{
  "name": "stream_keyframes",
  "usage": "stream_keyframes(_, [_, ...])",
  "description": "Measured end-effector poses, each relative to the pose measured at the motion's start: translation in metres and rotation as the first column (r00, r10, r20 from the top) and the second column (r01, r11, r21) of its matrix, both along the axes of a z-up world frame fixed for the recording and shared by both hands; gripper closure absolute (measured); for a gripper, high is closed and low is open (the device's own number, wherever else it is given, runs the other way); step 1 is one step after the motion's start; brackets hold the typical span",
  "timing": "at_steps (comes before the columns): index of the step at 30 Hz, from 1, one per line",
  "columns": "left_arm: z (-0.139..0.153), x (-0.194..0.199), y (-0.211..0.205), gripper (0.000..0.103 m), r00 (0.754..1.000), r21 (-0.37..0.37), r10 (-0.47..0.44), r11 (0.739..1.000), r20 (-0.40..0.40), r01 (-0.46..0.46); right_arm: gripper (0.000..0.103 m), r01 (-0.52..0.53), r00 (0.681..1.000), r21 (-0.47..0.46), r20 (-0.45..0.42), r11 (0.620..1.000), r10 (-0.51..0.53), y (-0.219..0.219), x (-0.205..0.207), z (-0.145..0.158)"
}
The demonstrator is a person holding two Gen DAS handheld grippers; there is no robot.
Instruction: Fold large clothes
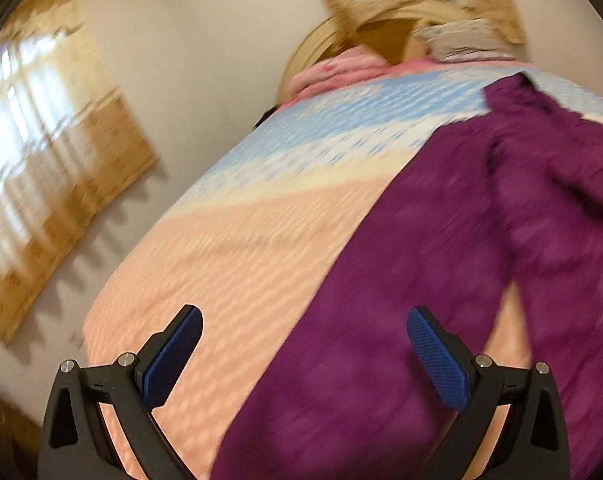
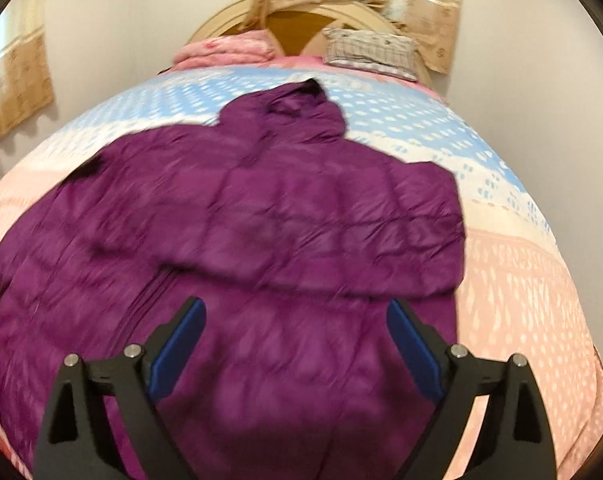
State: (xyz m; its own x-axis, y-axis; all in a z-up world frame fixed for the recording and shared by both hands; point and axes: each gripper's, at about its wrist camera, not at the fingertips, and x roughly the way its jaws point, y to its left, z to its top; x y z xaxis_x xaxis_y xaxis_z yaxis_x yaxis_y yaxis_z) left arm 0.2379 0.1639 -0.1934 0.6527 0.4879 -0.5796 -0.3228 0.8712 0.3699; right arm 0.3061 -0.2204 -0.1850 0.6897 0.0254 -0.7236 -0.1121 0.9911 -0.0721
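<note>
A large purple quilted hooded jacket (image 2: 261, 232) lies spread on the bed, hood toward the headboard, one sleeve folded across its body. In the left wrist view the jacket (image 1: 441, 280) fills the right half. My left gripper (image 1: 303, 320) is open and empty, held above the jacket's left edge and the bedspread. My right gripper (image 2: 295, 312) is open and empty, held above the lower middle of the jacket. Both views are motion-blurred.
The bed has a pink and blue patterned bedspread (image 2: 521, 280). A folded pink blanket (image 2: 225, 50) and a checked pillow (image 2: 371, 50) lie by the wooden headboard (image 2: 297, 20). Curtained windows (image 1: 41, 152) are on the walls. The bed's left edge (image 1: 97, 300) drops to the floor.
</note>
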Motion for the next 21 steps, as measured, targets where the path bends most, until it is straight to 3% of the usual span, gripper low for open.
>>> stream_keyframes(5, [-0.021, -0.039, 0.039, 0.001, 0.996, -0.138, 0.065, 0.988, -0.053, -0.072, 0.009, -0.057, 0.998, 0.024, 0.009, 0.998, 0.057, 0.031, -0.038, -0.006])
stream_keyframes(10, [-0.034, -0.053, 0.041, 0.003, 0.997, -0.269, 0.015, 0.963, -0.070, -0.033, 0.009, -0.083, 0.996, 0.005, 0.036, 0.997, 0.083, 0.050, -0.063, -0.007])
stream_keyframes(13, [-0.041, -0.052, 0.025, 0.040, 0.995, -0.306, -0.063, 0.951, -0.076, 0.037, 0.009, -0.064, 0.996, 0.031, 0.056, 0.997, 0.062, 0.050, -0.072, -0.005])
stream_keyframes(15, [-0.039, -0.052, 0.016, 0.064, 0.992, -0.283, -0.106, 0.955, -0.062, 0.085, 0.009, -0.046, 0.997, 0.050, 0.068, 0.998, 0.042, 0.046, -0.075, -0.002])
stream_keyframes(16, [-0.038, -0.052, 0.013, 0.090, 0.990, -0.269, -0.125, 0.958, -0.066, 0.103, 0.009, -0.037, 0.997, 0.058, 0.073, 0.998, 0.032, 0.044, -0.077, -0.001])
stream_keyframes(17, [-0.036, -0.052, 0.012, 0.103, 0.989, -0.252, -0.127, 0.962, -0.072, 0.105, 0.009, -0.023, 0.997, 0.067, 0.080, 0.997, 0.018, 0.040, -0.078, 0.000])
stream_keyframes(21, [-0.016, -0.058, 0.019, 0.103, 0.995, -0.175, -0.100, 0.980, -0.023, 0.094, 0.009, 0.023, 0.995, 0.109, 0.094, 0.994, -0.034, 0.025, -0.080, 0.001])
